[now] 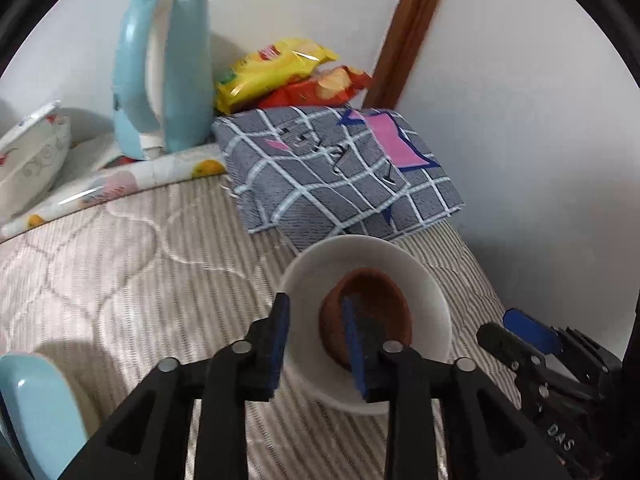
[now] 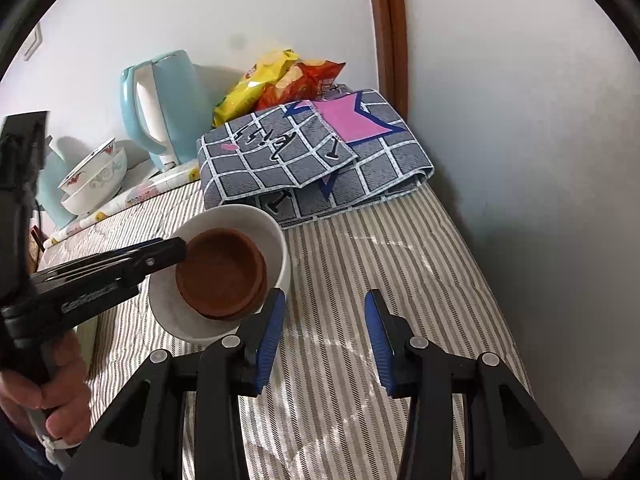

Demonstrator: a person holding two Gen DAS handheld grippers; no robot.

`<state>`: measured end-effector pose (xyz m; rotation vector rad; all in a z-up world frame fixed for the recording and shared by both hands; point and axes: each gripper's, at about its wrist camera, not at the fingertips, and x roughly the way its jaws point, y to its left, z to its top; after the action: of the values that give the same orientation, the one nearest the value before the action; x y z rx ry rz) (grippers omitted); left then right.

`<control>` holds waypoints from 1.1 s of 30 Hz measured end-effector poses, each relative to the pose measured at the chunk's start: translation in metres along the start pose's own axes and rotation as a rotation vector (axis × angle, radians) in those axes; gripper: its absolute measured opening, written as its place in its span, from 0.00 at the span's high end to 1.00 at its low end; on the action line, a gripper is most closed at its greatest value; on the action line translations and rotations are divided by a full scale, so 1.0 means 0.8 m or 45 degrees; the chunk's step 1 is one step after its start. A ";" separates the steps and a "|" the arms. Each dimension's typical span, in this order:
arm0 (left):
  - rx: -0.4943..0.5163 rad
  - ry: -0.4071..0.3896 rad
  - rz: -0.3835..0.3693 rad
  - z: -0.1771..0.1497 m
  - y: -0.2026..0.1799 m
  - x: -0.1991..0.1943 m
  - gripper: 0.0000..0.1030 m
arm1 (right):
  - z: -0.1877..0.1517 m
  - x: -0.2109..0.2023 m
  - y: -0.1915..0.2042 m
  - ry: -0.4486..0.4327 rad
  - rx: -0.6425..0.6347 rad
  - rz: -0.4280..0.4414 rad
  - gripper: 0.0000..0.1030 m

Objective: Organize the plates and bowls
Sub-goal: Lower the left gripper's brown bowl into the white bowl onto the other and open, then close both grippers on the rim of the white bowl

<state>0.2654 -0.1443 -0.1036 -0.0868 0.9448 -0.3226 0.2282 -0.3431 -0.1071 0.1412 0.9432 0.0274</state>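
White bowl [image 2: 224,280] sits on the striped bed cover [image 2: 360,280], just in front of the folded grey checked cloth [image 2: 312,160]. A brown clay saucer [image 2: 222,276] lies tilted inside it, and looks like two stacked in the right wrist view. Left gripper [image 1: 316,344] straddles the bowl's near rim: one finger outside the wall, the other inside over the saucer. Its jaws are parted and the pads are not pressing the rim. Right gripper [image 2: 325,340] hovers over bare cover just right of the bowl, with its jaws spread and nothing between them. A hand [image 2: 44,396] holds the left gripper's handle at the lower left. Behind, against the wall: a light blue kettle [image 2: 164,108], yellow chip bag [image 2: 256,84] and red chip bag [image 2: 312,80] on top of the cloth's far end. Two patterned white bowls [image 2: 96,180] are nested at far left, tilted, near the kettle. Brown wooden trim [image 2: 388,36] runs up the wall.
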 end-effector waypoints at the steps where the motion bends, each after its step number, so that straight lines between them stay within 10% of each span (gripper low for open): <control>1: -0.008 -0.008 0.001 -0.001 0.003 -0.003 0.70 | 0.001 0.001 0.002 -0.002 -0.004 0.004 0.60; 33: -0.256 0.068 0.067 -0.026 0.028 0.038 0.70 | 0.025 0.072 0.029 0.165 -0.120 0.054 0.76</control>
<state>0.2706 -0.1314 -0.1443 -0.2381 1.0291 -0.1809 0.2791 -0.3170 -0.1389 0.0727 1.0666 0.1213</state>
